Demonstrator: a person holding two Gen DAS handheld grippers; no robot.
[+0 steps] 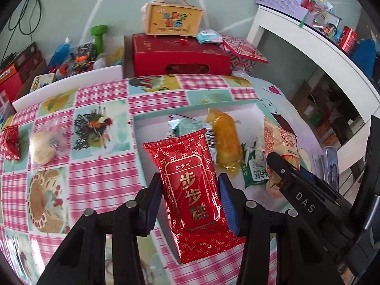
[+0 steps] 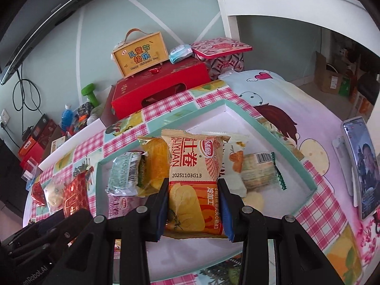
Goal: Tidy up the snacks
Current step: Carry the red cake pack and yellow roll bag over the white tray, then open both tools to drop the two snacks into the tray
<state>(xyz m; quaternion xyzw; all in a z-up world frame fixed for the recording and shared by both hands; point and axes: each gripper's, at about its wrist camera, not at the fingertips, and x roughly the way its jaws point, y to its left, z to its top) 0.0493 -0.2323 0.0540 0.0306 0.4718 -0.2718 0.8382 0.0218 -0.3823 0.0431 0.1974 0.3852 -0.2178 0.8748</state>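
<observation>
left gripper (image 1: pixel 190 190) clamped on red snack packet (image 1: pixel 190 190), held above tray (image 1: pixel 152 118) edge. right gripper (image 2: pixel 193 204) clamped on orange snack packet (image 2: pixel 193 166), over tray interior.

Left claw (image 1: pixel 190 190) & right claw (image 2: pixel 193 201) both clamped on packets, level

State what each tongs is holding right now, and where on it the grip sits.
Left tongs pinch the red snack packet across its middle, by the long side edges. Right tongs pinch the orange roll packet across its lower half.
</observation>
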